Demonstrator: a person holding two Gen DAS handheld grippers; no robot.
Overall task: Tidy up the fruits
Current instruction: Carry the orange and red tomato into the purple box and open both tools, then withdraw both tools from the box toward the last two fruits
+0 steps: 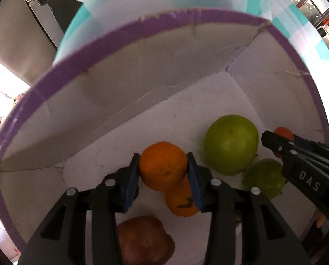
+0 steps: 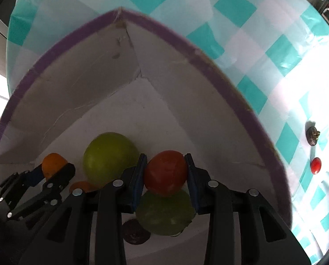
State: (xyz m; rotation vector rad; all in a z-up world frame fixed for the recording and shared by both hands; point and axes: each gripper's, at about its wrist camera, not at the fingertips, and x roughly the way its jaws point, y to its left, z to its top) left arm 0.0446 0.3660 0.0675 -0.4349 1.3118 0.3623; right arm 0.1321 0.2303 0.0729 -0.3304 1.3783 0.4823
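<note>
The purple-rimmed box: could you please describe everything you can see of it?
The box looks like white cardboard, worn and creased, with purple tape along its top rim. It sits open-topped on a teal-and-white checked cloth. Its white floor holds a large green fruit, a smaller green one, an orange fruit and a brownish one. Both grippers reach into it from above, each holding a fruit.

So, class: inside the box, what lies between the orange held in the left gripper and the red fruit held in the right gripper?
The large green fruit sits between the orange and the red fruit, clearest in the right wrist view.
</note>
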